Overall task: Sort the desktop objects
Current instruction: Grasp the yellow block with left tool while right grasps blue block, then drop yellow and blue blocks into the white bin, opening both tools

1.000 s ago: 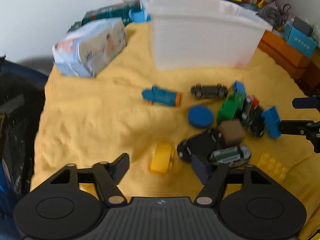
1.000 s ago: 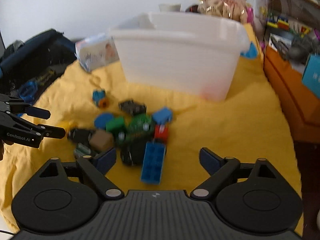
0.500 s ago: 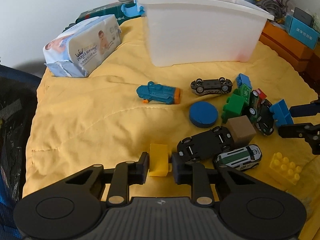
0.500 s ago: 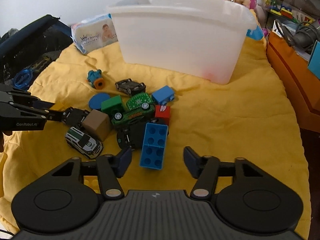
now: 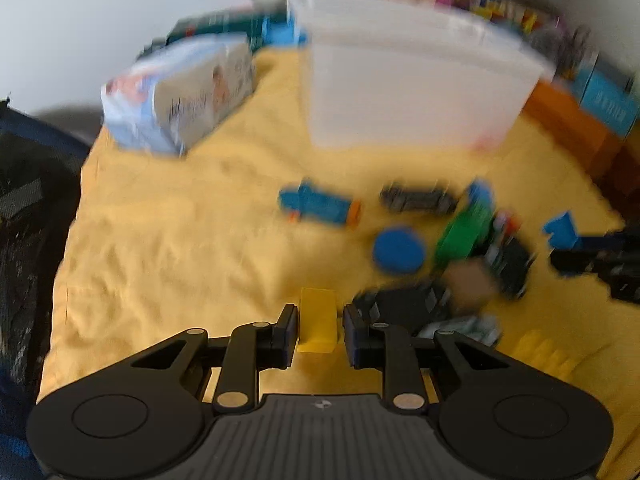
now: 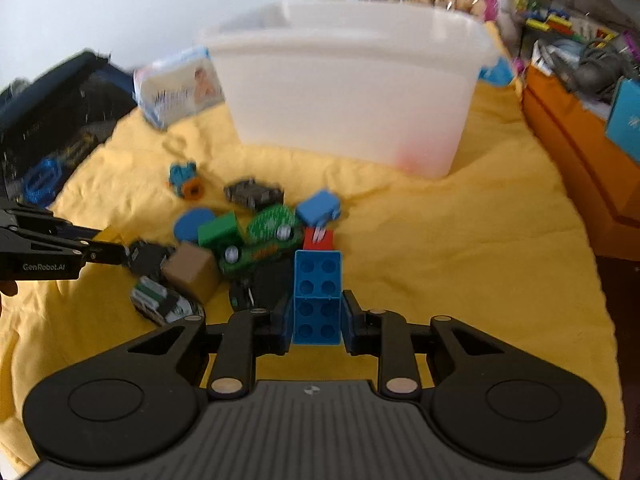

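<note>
Because both hands work the toy pile at once, each tool has taken its own brick: the left tool (image 5: pixel 318 326) is clamped across a small yellow block (image 5: pixel 318 320), pads flat against its smooth side faces, while the right tool (image 6: pixel 316 320) is closing its jaws on the long sides of a blue studded brick (image 6: pixel 317 297), whose pads already bear on it. Gripping across the narrow width suits these hard, square-edged plastic pieces, since flat parallel faces should not slip. Both bricks sit low over the rumpled yellow cloth (image 6: pixel 460 240), beside the remaining heap: a green toy car (image 6: pixel 260 248), a brown cube (image 6: pixel 192 270), a round blue disc (image 5: pixel 398 250). Beyond stands the translucent white tub (image 6: pixel 352 92), smooth-walled and open-topped, probably where they belong.
</note>
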Tool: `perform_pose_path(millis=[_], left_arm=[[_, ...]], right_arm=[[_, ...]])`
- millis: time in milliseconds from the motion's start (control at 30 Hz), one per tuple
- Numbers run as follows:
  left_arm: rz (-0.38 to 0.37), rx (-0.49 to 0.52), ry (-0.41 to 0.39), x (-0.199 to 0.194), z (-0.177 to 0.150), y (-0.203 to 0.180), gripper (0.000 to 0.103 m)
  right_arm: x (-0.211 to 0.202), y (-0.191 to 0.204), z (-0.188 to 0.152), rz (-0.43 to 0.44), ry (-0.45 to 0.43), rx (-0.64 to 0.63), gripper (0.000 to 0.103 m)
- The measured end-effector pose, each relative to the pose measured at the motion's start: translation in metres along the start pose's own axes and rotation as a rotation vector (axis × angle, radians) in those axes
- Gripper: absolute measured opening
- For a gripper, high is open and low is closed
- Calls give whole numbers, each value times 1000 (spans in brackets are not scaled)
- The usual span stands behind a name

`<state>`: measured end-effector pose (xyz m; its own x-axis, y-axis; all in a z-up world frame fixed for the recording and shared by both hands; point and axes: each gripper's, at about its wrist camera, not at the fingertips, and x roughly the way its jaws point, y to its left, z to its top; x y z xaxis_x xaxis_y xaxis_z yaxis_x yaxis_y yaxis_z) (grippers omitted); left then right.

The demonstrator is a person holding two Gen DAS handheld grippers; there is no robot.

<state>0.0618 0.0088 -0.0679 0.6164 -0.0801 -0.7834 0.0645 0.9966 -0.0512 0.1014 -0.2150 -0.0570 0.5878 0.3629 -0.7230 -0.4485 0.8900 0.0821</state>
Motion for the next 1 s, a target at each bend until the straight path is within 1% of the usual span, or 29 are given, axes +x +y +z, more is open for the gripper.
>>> perform_pose_path(millis=[100, 267, 367, 467, 533, 600, 667, 767, 833, 867, 900, 933, 967, 1000], left_arm=[[-34, -5, -73, -21, 19, -6, 27], [-65, -21, -146, -41, 55, -15, 27], [-75, -21, -180, -46, 85, -21, 27], [-77, -36, -203, -43, 119, -23, 27], [-73, -34, -222, -39, 139, -24, 27], [-60, -25, -230, -31, 159, -26, 28], [-67, -33, -227, -20, 175, -25, 27], [-57, -56, -204, -3, 194, -24, 28], [-52, -61, -187, 8, 201, -24, 28], [-45, -60, -176, 15, 204, -25, 37], [-34, -63, -156, 21, 207, -26, 49], [-22, -65, -148, 24, 208, -26, 53], [-8, -58, -150, 27, 207, -28, 59], [7, -43, -154, 28, 205, -29, 62]], right_arm=[[-16, -8, 13, 5, -58, 21, 27], [-35, -26, 44, 0, -135, 64, 27], [-38, -34, 70, -8, -177, 64, 27], [-33, -45, 101, -16, -208, 69, 27], [-27, -50, 122, -29, -232, 49, 27], [-19, -56, 136, -39, -237, 39, 27], [-7, -61, 149, -37, -218, 43, 27], [13, -68, 164, -39, -179, 68, 27], [21, -68, 169, -55, -164, 49, 27], [28, -68, 172, -61, -151, 38, 28], [31, -68, 174, -69, -138, 32, 32], [34, -69, 175, -79, -131, 28, 50], [36, -69, 176, -89, -137, 20, 62], [35, -69, 176, -93, -155, 9, 73]])
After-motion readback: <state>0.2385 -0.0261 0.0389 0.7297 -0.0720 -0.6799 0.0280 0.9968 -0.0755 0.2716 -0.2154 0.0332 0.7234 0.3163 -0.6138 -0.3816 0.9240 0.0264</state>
